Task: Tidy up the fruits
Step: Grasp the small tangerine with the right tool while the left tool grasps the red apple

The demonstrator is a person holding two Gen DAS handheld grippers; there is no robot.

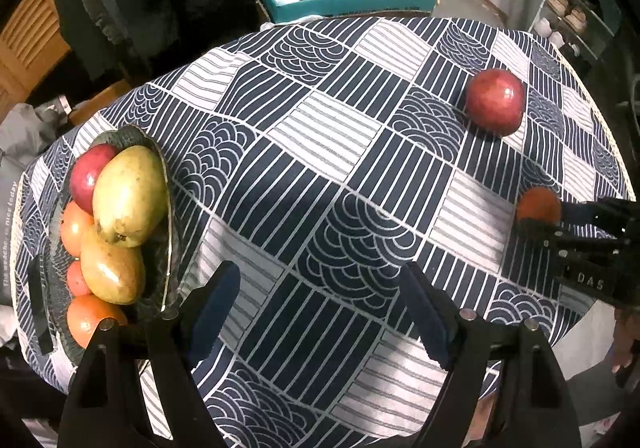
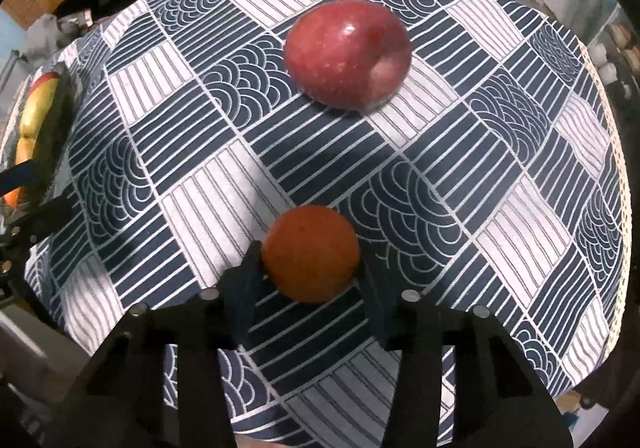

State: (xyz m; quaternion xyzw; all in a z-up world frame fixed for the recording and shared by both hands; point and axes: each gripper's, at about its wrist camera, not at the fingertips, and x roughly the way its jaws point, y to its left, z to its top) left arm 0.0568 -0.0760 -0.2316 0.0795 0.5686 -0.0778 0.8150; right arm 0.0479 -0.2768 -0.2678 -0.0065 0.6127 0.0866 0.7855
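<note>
A small orange fruit [image 2: 310, 248] rests on the patterned tablecloth [image 2: 440, 152], and my right gripper [image 2: 310, 260] is shut on it, one pad pressing each side. In the left wrist view the same orange fruit [image 1: 538, 202] shows at the right edge, held in the right gripper [image 1: 540, 218]. Beyond it lies a big red apple [image 2: 346, 54], also the red apple [image 1: 495, 101] at the far right. A dark green bowl [image 1: 158, 152] at the left holds two yellow-green mangoes [image 1: 128, 194], a red apple and several orange fruits. My left gripper [image 1: 318, 276] hangs open over bare cloth beside the bowl.
A teal box [image 1: 348, 2] stuffed with plastic bags stands behind the round table. The table's right edge [image 2: 616, 168] drops off close to the apple. Dark clothing hangs at the back left, and a shoe rack [image 1: 572, 12] stands at the far right.
</note>
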